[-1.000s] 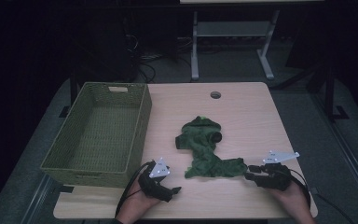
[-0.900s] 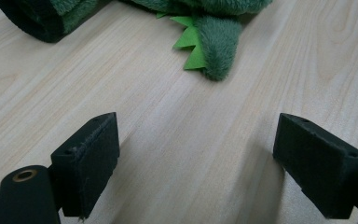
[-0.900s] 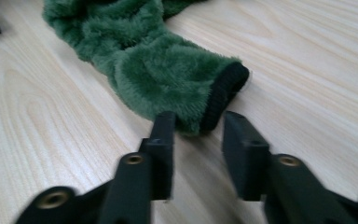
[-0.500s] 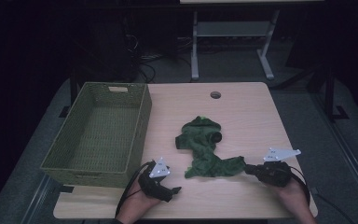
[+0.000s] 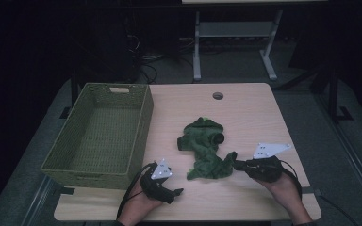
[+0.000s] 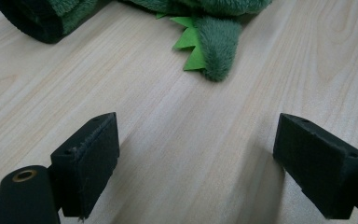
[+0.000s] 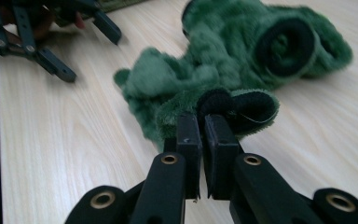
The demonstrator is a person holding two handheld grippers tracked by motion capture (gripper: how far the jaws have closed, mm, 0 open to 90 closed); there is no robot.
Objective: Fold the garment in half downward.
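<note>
A green plush garment point(image 5: 202, 141) with a black-lined cuff lies crumpled in the middle of the wooden table point(image 5: 250, 113). My right gripper point(image 5: 235, 165) is at its lower right end. In the right gripper view this gripper point(image 7: 201, 126) is shut on the garment's point(image 7: 223, 60) black-lined edge and holds it just off the table. My left gripper point(image 5: 179, 191) rests near the front edge, left of the garment. Its jaws stand open over bare wood point(image 6: 196, 154), with a spiked green tail point(image 6: 219, 46) lying ahead of them.
A green woven basket point(image 5: 143, 127) stands at the table's left side with nothing in it. A round cable hole point(image 5: 218, 96) sits near the far edge. A white desk frame point(image 5: 235, 37) stands on the floor beyond the table.
My right gripper has shut on the garment's edge and risen a little with it, lifting that corner. The left gripper has stayed where it was.
</note>
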